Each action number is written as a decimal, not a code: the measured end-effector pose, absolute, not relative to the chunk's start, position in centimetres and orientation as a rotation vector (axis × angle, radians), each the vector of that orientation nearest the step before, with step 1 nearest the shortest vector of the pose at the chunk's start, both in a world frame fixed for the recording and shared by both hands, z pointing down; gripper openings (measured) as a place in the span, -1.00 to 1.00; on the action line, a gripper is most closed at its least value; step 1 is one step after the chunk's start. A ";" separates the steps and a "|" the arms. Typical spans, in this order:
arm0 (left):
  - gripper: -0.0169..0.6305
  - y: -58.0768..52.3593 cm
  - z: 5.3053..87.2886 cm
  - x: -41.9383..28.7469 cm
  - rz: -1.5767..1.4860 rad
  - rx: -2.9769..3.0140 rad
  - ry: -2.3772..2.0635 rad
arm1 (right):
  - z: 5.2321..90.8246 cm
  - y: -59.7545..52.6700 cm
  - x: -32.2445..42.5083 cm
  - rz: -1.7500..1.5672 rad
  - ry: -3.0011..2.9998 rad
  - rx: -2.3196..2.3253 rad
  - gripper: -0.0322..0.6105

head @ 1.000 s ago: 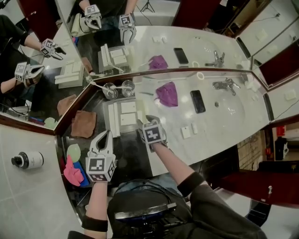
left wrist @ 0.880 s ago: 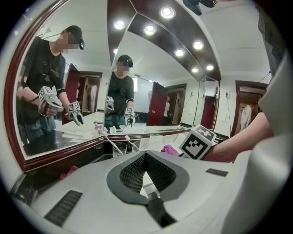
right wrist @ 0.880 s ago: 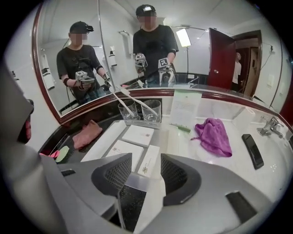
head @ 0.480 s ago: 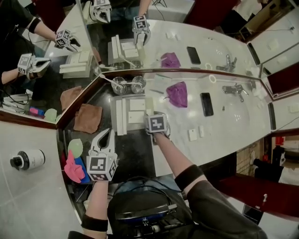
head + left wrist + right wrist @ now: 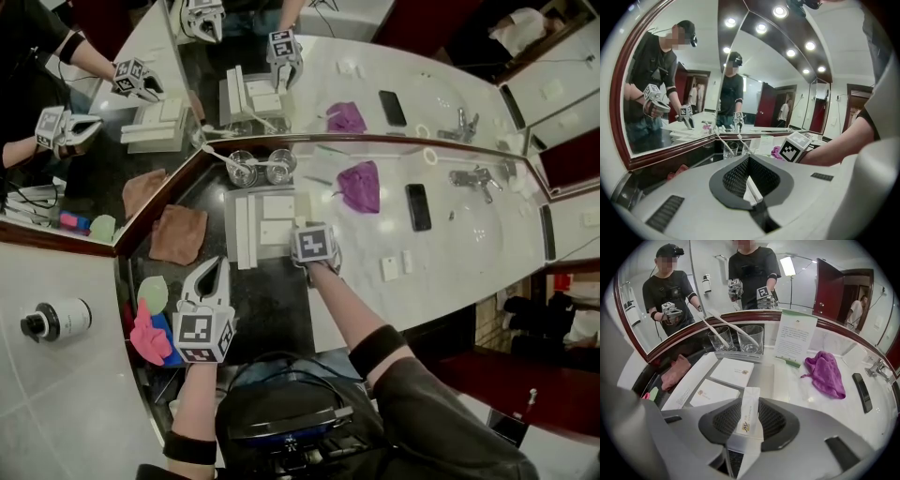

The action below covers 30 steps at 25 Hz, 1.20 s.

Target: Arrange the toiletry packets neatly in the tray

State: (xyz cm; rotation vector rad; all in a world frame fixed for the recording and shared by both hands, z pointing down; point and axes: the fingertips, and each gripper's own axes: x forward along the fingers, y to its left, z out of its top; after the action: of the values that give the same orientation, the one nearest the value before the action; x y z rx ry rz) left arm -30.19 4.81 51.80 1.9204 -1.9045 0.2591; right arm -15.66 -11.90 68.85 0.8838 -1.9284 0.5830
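Note:
A white tray (image 5: 765,375) on the vanity holds a long white packet (image 5: 689,380) along its left side and two square white packets (image 5: 732,371) (image 5: 714,392) beside it. My right gripper (image 5: 750,427) hangs over the tray's near right part. Its jaws are closing on a narrow white packet (image 5: 749,414), which stands up between them. In the head view that gripper (image 5: 303,229) sits at the tray's (image 5: 283,249) right front corner. My left gripper (image 5: 215,275) is held low at the left, over the dark counter. It is shut, with nothing seen in it (image 5: 752,187).
Behind the tray stand two glasses with toothbrushes (image 5: 738,338) and an upright printed card (image 5: 795,337). A purple cloth (image 5: 359,186), a phone (image 5: 417,206) and a faucet (image 5: 473,176) lie to the right. Two small packets (image 5: 389,269) rest on the counter. A brown towel (image 5: 176,234) lies left.
My right gripper has moved forward from the counter's front to the tray's right front corner. The left gripper has stayed where it was.

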 end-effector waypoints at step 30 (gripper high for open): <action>-0.95 1.5 48.0 -18.6 0.285 2.043 -1.874 | 53.8 -11.4 -5.8 0.491 -2.357 0.840 -0.50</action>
State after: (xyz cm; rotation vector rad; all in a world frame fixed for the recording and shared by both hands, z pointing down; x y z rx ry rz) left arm -18.57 1.52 47.99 2.0433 -1.8745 0.2850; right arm -5.83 -11.38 53.82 0.8399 -2.3573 0.4911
